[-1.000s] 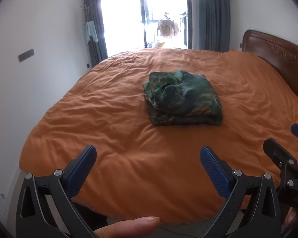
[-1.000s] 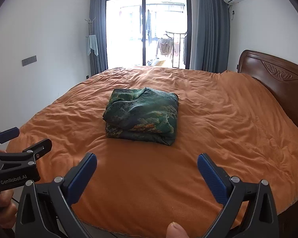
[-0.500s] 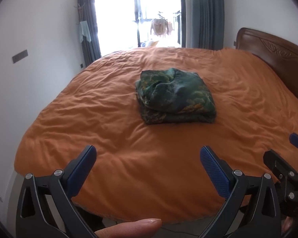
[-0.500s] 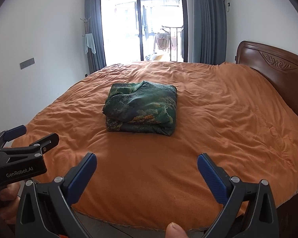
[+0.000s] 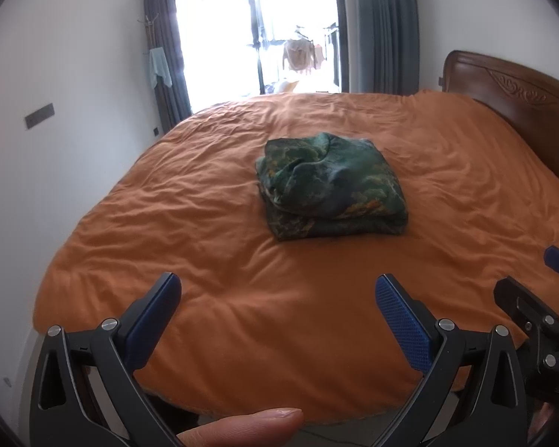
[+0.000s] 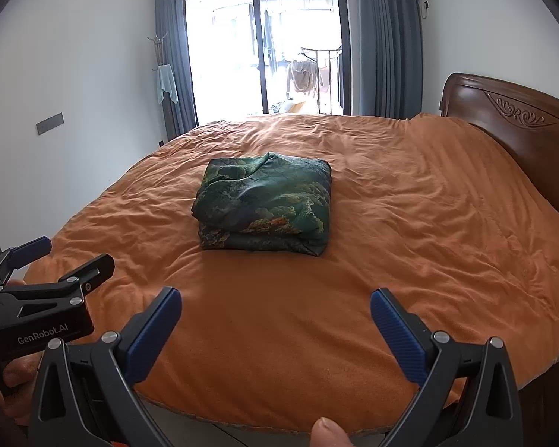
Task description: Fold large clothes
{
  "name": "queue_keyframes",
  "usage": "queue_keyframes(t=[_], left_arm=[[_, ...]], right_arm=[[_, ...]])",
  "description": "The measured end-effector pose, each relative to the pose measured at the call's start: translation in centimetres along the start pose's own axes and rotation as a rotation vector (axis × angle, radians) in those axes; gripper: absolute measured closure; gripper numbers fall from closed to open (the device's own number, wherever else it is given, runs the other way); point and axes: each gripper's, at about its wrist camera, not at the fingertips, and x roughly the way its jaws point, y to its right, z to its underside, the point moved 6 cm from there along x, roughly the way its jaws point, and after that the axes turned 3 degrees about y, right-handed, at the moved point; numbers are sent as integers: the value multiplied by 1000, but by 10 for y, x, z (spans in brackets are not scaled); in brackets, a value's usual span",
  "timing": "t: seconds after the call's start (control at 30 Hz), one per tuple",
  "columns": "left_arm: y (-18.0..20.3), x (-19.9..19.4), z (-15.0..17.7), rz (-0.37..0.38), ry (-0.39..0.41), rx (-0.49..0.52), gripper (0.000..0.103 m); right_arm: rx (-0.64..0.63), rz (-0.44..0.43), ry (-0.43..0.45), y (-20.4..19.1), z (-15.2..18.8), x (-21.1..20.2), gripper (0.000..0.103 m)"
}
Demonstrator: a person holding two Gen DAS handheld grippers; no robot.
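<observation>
A dark green patterned garment [image 5: 329,186] lies folded in a thick square bundle in the middle of the orange bed [image 5: 242,298]. It also shows in the right wrist view [image 6: 266,205]. My left gripper [image 5: 277,298] is open and empty, held back over the bed's near edge, well short of the bundle. My right gripper [image 6: 274,309] is open and empty too, beside the left one. The right gripper shows at the right edge of the left wrist view [image 5: 533,298]. The left gripper shows at the left of the right wrist view [image 6: 48,272].
A dark wooden headboard [image 6: 510,119] stands at the bed's right. White walls close in on the left [image 5: 56,149]. A glass balcony door [image 6: 268,48] with grey curtains is behind the bed. Floor shows below the bed's near edge [image 5: 316,421].
Both grippers have drawn back a little and tilted up, so the bed and bundle sit slightly lower and farther in view. The bundle has not moved. Both grippers stay open.
</observation>
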Motion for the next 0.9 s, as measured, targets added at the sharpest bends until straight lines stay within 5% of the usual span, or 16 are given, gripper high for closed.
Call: queue_keyframes(t=[0.9], left_arm=[[-5,9,5,-8,-39,2,0]], right_arm=[[-31,54,-42,-1,-2,13,0]])
